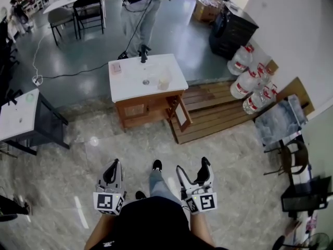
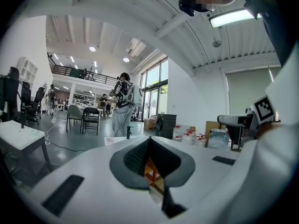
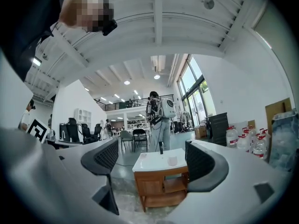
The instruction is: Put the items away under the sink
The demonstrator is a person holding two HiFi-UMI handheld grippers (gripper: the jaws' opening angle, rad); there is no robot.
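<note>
A sink cabinet (image 1: 140, 108) of brown wood with a white top (image 1: 130, 85) stands a few steps ahead of me. Its right door (image 1: 182, 113) hangs open. On the top are a black faucet (image 1: 143, 53), a small pink item (image 1: 116, 68) and a translucent cup (image 1: 164, 82). The right gripper view shows the cabinet (image 3: 161, 183), the cup (image 3: 172, 160) and open shelves inside. Both grippers are held low near my body, far from the sink. My left gripper (image 1: 114, 164) (image 2: 149, 160) is shut and holds nothing. My right gripper (image 1: 192, 165) (image 3: 152, 160) is open and holds nothing.
A wooden pallet (image 1: 218, 108) lies right of the cabinet, with several water jugs (image 1: 250, 82) and a black cabinet (image 1: 231, 33) beyond it. A white table (image 1: 18, 113) stands at left. A person (image 1: 138, 14) stands behind the sink; a cable (image 1: 78, 74) runs across the floor.
</note>
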